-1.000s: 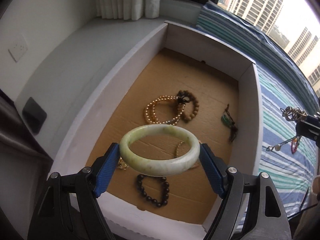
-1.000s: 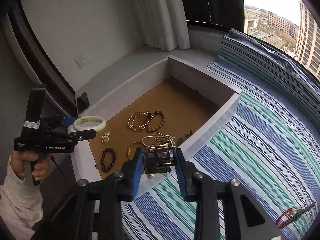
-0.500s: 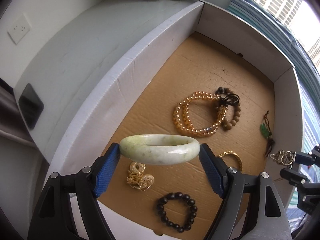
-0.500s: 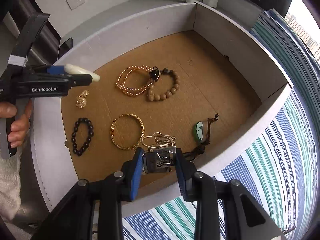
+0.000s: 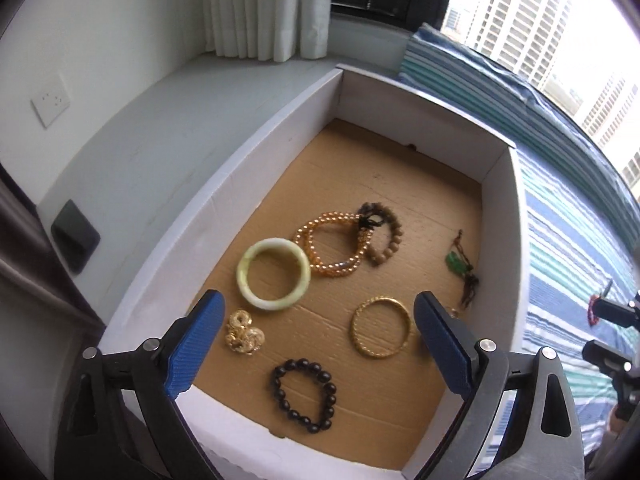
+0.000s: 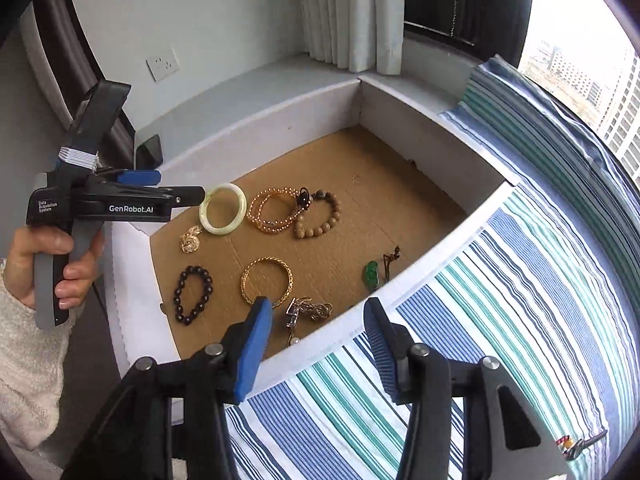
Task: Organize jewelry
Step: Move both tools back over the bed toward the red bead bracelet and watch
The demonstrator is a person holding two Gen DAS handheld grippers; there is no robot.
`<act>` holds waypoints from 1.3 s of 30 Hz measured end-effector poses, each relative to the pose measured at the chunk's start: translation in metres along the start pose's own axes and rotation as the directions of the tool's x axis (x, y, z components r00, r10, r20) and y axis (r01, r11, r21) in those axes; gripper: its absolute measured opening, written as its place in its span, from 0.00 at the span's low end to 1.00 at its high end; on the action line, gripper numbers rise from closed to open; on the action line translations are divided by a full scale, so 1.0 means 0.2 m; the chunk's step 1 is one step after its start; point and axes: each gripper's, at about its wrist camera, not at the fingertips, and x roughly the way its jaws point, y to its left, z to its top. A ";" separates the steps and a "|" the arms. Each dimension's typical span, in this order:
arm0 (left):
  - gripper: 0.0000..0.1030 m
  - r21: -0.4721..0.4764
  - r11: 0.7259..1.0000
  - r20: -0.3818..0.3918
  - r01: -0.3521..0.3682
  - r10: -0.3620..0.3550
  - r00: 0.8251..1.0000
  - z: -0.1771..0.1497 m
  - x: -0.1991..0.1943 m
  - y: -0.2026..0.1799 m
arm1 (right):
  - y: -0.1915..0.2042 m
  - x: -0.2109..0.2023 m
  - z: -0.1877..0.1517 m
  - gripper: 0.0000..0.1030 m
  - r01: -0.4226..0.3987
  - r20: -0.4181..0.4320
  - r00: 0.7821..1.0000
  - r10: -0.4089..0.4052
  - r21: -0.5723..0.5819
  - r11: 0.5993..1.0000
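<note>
Okay, starting on the left: just been opening the left gripper (image 5: 318, 304), spread wide with nothing between the pads, and lying flat below it on the floor of the cardboard box (image 5: 496, 216), the jade bangle (image 5: 273, 274), right beside the amber bead bracelet (image 5: 334, 246). Best to lift straight up and away here, keeping the blue pads clear of the gold charm (image 5: 244, 332) next to the bangle so as not to drag anything. Same deal over on the right: been opening the right gripper (image 6: 316, 306) too, parted and holding nothing, with the silver tangle of rings (image 6: 310, 310) lying inside the box by the near wall. Worth backing out high over that wall rather than clipping it. Counting left to right: one gold charm, one jade bangle, one black bead bracelet (image 5: 304, 394), one amber bead bracelet, one brown wooden bead bracelet (image 5: 384, 240), one gold bangle (image 5: 381, 328), one green pendant (image 5: 454, 262), one silver tangle. So eight pieces in the box, three beaded, two bangles. Also something small and red out on the striped cloth (image 6: 520, 280), too tiny to tell.
</note>
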 end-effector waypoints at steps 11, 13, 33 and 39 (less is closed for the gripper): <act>0.95 0.244 0.930 -0.063 0.275 -0.268 0.961 -0.49 -0.13 -0.93 | -0.61 -0.32 -1.19 0.48 0.288 -0.071 0.957 -0.282 0.367 0.885; 0.95 0.275 0.904 -0.103 0.327 -0.311 0.945 -0.57 -0.08 -1.12 | -0.71 -0.38 -1.37 0.48 0.376 -0.117 0.925 -0.362 0.426 0.823; 0.95 0.464 0.823 -0.209 0.328 -0.258 0.943 -0.88 0.19 -1.83 | -0.94 -0.54 -1.75 0.48 0.497 -0.155 0.846 -0.510 0.575 0.650; 0.95 0.465 0.822 -0.220 0.328 -0.252 0.942 -0.85 0.28 -1.90 | -1.00 -0.52 -1.79 0.48 0.485 -0.166 0.854 -0.494 0.598 0.638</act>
